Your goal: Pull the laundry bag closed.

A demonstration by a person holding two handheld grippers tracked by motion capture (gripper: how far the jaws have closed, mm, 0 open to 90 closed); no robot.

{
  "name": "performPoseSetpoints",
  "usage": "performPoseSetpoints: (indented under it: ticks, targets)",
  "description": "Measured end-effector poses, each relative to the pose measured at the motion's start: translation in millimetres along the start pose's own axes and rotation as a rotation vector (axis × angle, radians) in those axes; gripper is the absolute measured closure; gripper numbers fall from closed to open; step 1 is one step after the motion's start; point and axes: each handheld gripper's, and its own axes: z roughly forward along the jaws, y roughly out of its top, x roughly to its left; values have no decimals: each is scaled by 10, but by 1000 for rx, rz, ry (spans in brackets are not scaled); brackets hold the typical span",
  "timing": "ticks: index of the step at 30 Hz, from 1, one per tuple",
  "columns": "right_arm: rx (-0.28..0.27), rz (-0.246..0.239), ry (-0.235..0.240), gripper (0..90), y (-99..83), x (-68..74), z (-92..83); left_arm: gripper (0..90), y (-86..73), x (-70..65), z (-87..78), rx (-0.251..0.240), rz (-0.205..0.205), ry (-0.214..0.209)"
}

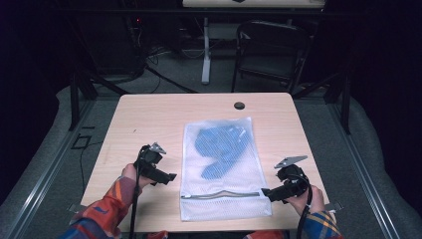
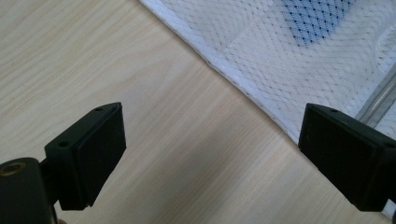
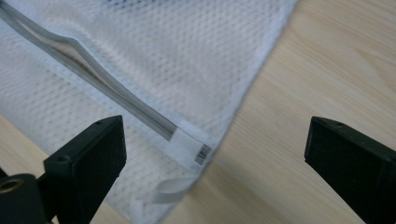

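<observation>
Both the left gripper (image 1: 169,177) and the right gripper (image 1: 266,193) stand spread wide, holding nothing. The white mesh bag (image 1: 224,169) lies flat mid-table (image 1: 149,114), long axis running from near edge to far edge, zipper (image 1: 221,194) along its near end. It lies between the grippers.

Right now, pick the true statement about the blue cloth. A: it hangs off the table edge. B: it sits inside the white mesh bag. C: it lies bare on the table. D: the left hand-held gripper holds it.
B: the blue cloth shows through the netting of the white mesh bag, which lies flat on the table; both hand-held grippers are open.
</observation>
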Motion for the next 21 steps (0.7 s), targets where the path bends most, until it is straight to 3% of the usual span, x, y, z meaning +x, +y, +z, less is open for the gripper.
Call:
performPoseSetpoints:
  ticks: [13,21]
  targets:
    - [-30,-54,136,92,259,437,167,119,83,-100,69,6,53,-40]
    - [-29,-83,201,131,363,608,274,120,126,-127,92,6,58,-33]
